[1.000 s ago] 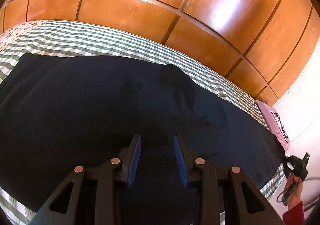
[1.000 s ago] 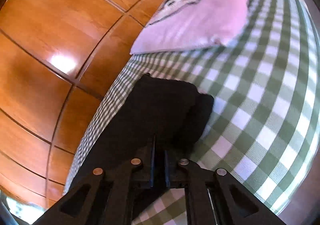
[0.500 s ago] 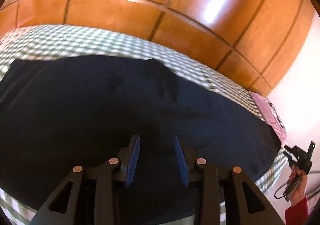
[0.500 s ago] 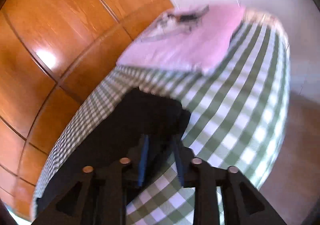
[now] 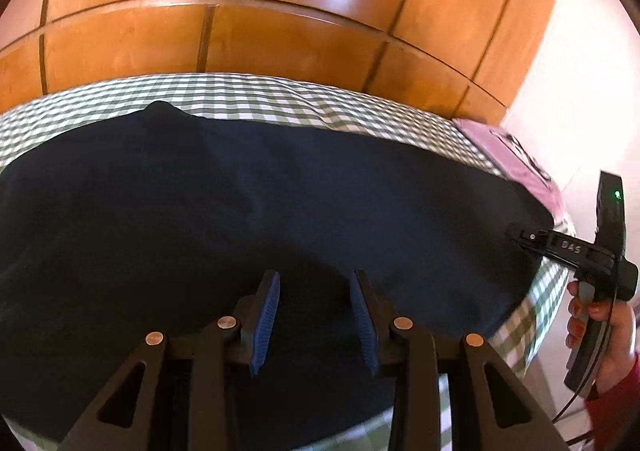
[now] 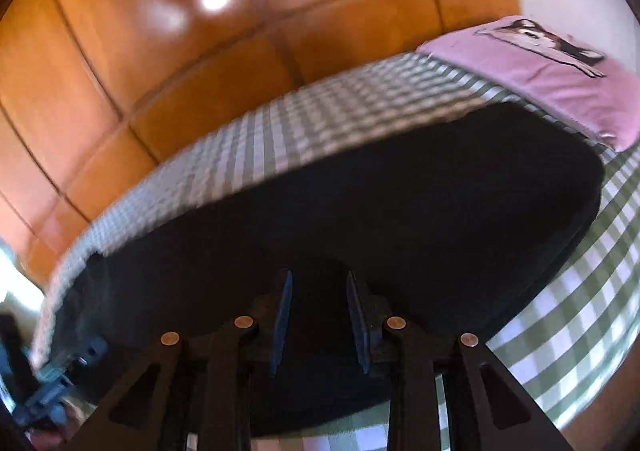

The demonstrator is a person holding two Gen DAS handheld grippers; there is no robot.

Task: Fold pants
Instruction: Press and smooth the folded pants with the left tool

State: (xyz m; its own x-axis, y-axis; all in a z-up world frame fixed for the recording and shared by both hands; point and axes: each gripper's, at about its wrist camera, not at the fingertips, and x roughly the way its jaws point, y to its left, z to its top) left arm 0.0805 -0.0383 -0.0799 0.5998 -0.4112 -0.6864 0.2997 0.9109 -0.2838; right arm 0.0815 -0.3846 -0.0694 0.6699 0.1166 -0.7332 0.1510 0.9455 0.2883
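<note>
Both your left claw (image 5: 314,317) and right claw (image 6: 318,321) hang released, empty, over the near edge of the dark navy pants (image 5: 280,211), lying lengthwise across the green-checked bed (image 5: 280,99).

1. A bed with a green-and-white checked sheet (image 5: 280,99) fills the room's middle.
2. Glossy wooden wardrobe panels (image 5: 280,39) rise directly behind the bed, catching bright light reflections.
3. A pale wall (image 5: 580,99) adjoins the panels.

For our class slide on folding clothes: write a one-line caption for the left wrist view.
Open left gripper above dark pants spread on a green-checked bed; the right gripper at the pants' far end.
</note>
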